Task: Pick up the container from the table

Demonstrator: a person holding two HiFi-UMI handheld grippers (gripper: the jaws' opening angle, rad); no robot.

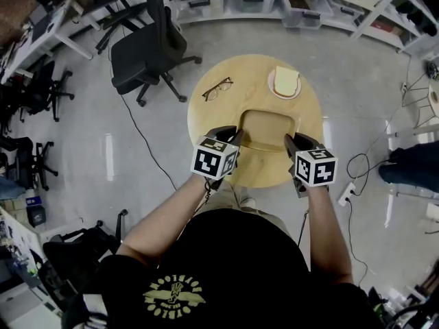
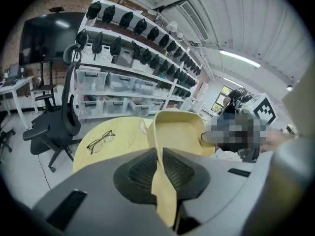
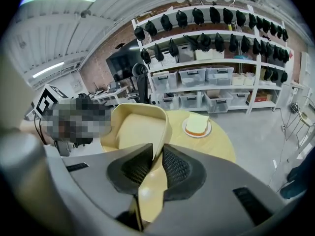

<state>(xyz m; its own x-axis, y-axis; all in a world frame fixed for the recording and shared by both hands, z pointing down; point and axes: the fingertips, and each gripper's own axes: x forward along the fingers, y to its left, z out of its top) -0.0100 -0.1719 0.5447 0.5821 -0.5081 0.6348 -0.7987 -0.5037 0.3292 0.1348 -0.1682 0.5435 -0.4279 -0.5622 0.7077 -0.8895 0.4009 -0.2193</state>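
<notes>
Head view: tan container [image 1: 267, 129] is sitting over the 6 o'clock half of the round wooden bench [image 1: 254, 74], hanging between both tongs. It is appearing clear of the bench top, though no view is showing the gap outright.

Left tongs [image 1: 233, 137] are gripping the container's 9 o'clock wall. In the left gripper view the tongs [image 2: 160, 168] are nearly closed, both ribbed pads pressing on the thin wall of the container [image 2: 179, 132], one inside and one outside.

Right tongs [image 1: 291, 142] are gripping the 3 o'clock wall. In the right gripper view the tongs [image 3: 155, 166] are likewise narrowed onto the wall of the container [image 3: 135, 127], pads bearing on both faces.

Container is looking empty inside.

Also lying on the bench: glasses [image 1: 217, 88] at 10 o'clock, and a plate [image 1: 271, 86] with a bread slice [image 1: 286, 79] at 1 o'clock, both apart from the container.

Office chair [image 1: 147, 50] is standing on the floor off the bench's 10 o'clock side.
</notes>
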